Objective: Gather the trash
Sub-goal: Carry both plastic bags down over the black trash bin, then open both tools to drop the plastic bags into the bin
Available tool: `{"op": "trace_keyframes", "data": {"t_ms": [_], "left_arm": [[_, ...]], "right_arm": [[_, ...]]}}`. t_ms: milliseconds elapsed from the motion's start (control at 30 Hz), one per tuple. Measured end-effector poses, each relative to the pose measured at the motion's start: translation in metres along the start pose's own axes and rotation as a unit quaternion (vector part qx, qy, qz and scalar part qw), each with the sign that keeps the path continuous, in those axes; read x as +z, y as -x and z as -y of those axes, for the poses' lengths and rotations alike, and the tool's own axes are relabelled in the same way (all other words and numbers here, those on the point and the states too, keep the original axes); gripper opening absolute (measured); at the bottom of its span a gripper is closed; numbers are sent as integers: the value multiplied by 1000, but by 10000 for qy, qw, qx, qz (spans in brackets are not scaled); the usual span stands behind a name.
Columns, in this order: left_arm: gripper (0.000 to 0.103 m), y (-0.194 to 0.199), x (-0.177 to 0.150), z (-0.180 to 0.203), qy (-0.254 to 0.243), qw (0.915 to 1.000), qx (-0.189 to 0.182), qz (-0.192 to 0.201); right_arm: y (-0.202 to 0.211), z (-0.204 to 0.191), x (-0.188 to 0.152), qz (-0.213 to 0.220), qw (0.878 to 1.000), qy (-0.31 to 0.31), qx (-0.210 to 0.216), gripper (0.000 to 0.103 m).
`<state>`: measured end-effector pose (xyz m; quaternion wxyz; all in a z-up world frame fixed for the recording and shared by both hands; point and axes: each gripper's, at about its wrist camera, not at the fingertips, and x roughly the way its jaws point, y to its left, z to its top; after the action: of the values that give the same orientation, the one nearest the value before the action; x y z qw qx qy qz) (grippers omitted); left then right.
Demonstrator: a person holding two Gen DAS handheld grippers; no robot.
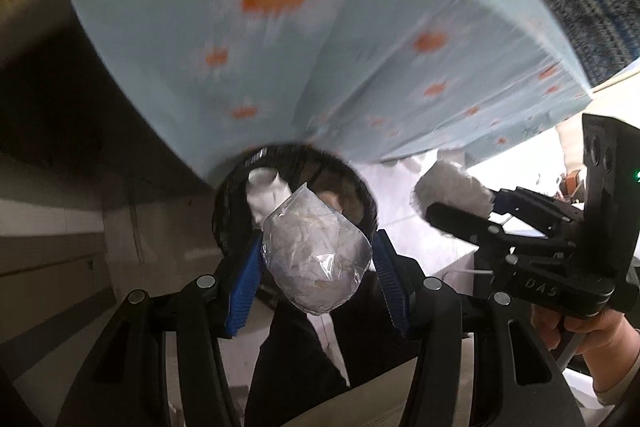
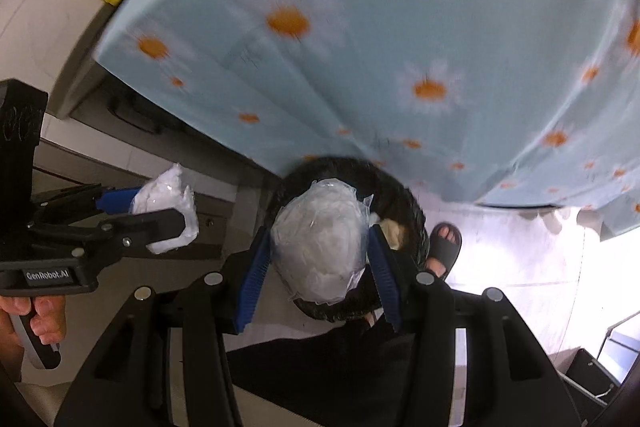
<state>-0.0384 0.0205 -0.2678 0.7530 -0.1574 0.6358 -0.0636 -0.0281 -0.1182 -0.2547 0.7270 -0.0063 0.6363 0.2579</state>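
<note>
A crumpled wad of white paper sealed in clear, crinkly plastic film is clamped between the ribbed blue jaws of the left gripper, above a round black bin lined with glossy dark plastic. A second, similar rounded bundle is gripped by the jaws of the right gripper over the same bin. Behind, a surface is draped in soft pale-blue cloth printed with white-and-orange daisies. A foot in a dark slide sandal is seen on the pale floor.
</note>
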Motion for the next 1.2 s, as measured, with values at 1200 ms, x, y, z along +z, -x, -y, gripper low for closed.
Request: {"op": "trace_keyframes", "data": {"t_ms": [1200], "left_arm": [[77,-174,-15,-39,386,9915,588,-1091]], "right_arm": [[-135,89,-10,-486,9659,-2467,619,77]]}}
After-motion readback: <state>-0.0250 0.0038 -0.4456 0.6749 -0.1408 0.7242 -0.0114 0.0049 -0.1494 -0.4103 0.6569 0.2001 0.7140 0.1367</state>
